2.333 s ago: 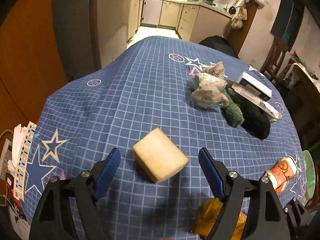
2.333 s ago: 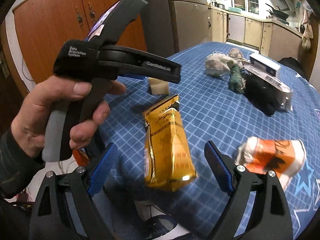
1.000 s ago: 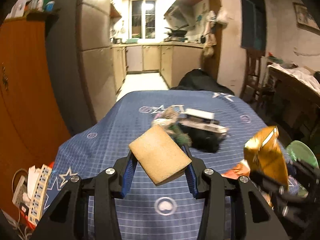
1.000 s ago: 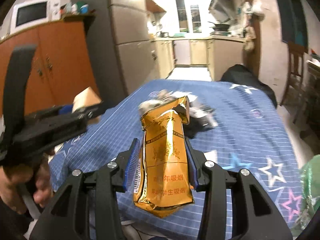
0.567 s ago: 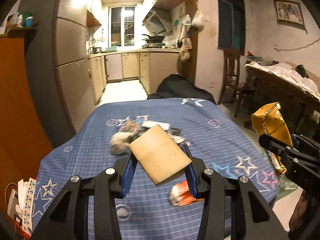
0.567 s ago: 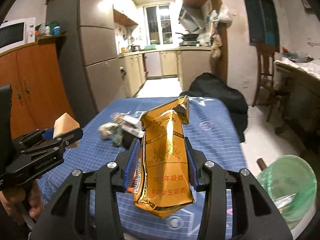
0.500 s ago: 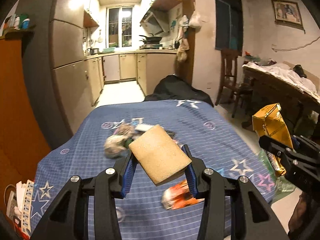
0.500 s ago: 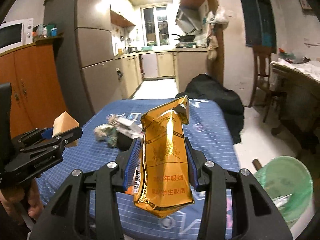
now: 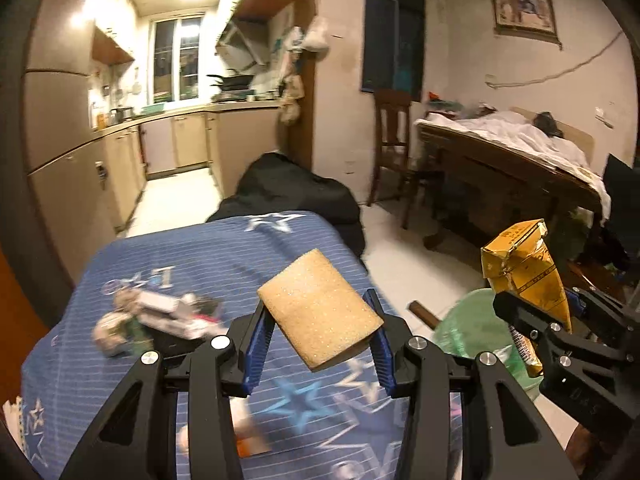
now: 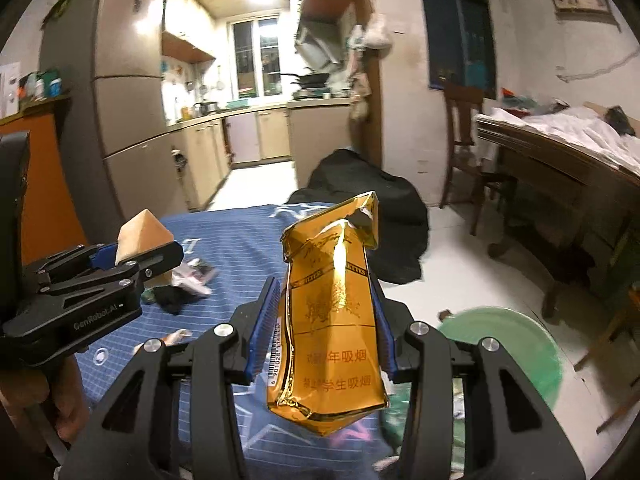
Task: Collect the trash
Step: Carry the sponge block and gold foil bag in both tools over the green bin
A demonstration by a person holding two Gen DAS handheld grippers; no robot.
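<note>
My left gripper [image 9: 318, 342] is shut on a tan sponge block [image 9: 318, 310], held up above the blue star tablecloth [image 9: 192, 248]. The right gripper [image 10: 324, 330] is shut on a crumpled gold packet [image 10: 334, 320]. In the left wrist view the right gripper [image 9: 534, 312] with the gold packet [image 9: 520, 264] hangs at the right, over a green-lined bin [image 9: 472, 328] on the floor. From the right wrist view the left gripper [image 10: 132, 256] and its sponge block [image 10: 140, 236] show at the left, and the green bin [image 10: 508, 344] lies low at the right.
A blurred pile of scraps and a white box [image 9: 160, 312] lies on the table, with an orange wrapper [image 9: 248, 446] near its front edge. A black bag [image 10: 368, 196] sits beyond the table. A wooden chair [image 9: 394, 152] and a cluttered wooden table [image 9: 504, 168] stand at the right.
Both grippers have swung to the right with their loads. The table has slid left in both views and the green bin has come into view below the right gripper.
</note>
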